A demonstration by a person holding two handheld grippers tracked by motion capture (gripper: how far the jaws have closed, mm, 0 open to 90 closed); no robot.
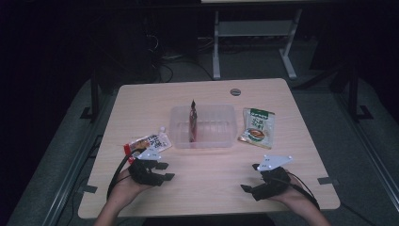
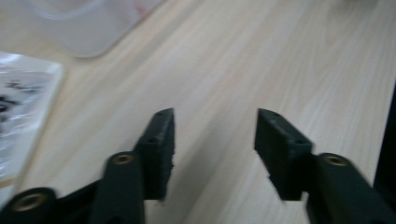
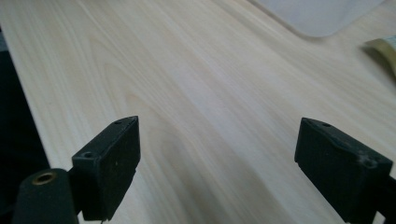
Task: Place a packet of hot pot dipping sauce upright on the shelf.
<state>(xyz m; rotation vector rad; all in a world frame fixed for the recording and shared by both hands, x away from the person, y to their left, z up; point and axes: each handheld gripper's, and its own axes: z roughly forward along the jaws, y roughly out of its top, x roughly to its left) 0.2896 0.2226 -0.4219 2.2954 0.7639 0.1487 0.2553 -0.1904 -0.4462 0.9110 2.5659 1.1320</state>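
Observation:
A clear plastic container [image 1: 221, 136] stands at the table's centre with a dark red packet [image 1: 192, 120] upright inside it. Left of it lies a white and orange spouted pouch [image 1: 148, 142], whose edge [image 2: 18, 107] also appears in the left gripper view. A green packet [image 1: 257, 127] lies flat to the container's right. My left gripper [image 1: 164, 171] hovers just in front of the pouch, open and empty [image 2: 215, 135]. Near the front right edge my right gripper [image 1: 250, 177] is open wide over bare wood [image 3: 217, 149].
The wooden table [image 1: 207, 188] has a round cable grommet [image 1: 235, 91] at its far edge. Corners of the container [image 2: 88, 23] [image 3: 322, 14] show in both gripper views. A white desk frame [image 1: 254, 42] stands on the dark floor behind.

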